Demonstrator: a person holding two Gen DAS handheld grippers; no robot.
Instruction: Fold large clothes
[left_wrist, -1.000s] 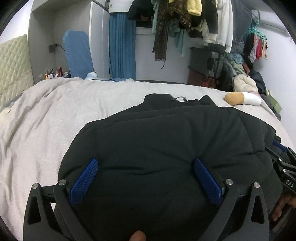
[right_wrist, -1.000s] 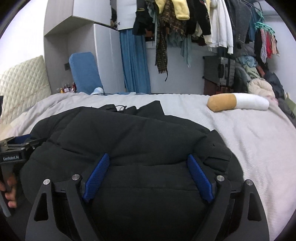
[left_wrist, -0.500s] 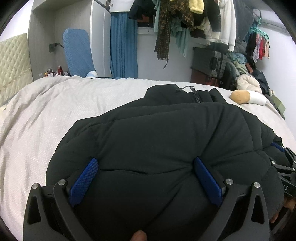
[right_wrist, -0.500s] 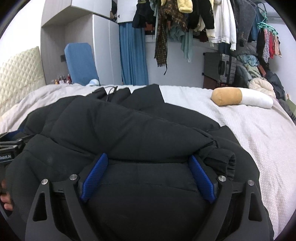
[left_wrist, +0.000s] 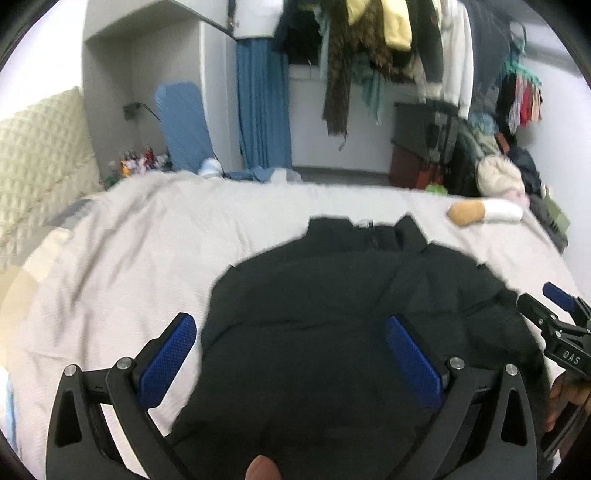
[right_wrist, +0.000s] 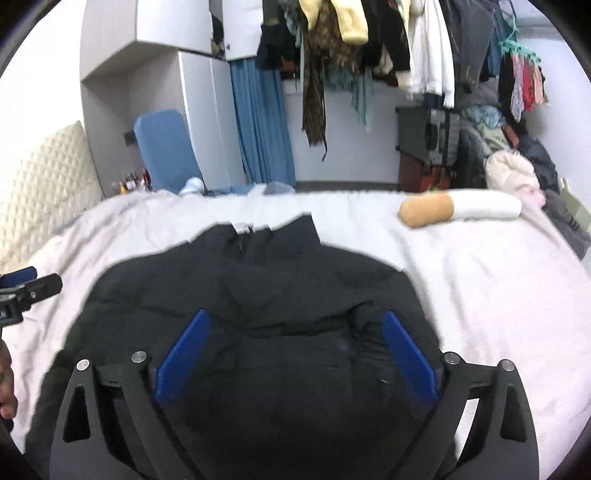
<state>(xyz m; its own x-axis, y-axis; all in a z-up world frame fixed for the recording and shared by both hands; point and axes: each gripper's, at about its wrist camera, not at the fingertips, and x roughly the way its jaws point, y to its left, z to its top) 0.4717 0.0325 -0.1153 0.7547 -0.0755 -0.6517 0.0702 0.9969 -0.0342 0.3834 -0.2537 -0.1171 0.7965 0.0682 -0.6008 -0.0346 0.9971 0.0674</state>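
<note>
- Black padded jacket (left_wrist: 351, 332): lies folded in a thick bundle on the bed (left_wrist: 129, 258), collar end toward the far edge, zipper visible at the collar.
- Left claw (left_wrist: 291, 354): spread wide above the near part of the jacket. Its left pad sits over the bedcover just beside the jacket's edge; its right pad is over the black fabric. No cloth is pinched.
- Right claw (right_wrist: 295, 354): spread wide, its jaws have just been opening. Both blue pads stand over the jacket with the padded fabric bulging between them; neither pad presses on it.
- Each claw shows at the edge of the other's view, held in a person's hand (left_wrist: 565, 395).
- Brown-and-white bolster (right_wrist: 461, 208): lies on the bed, well apart from the jacket, toward the far right.
- Both views are slightly blurred.
</note>
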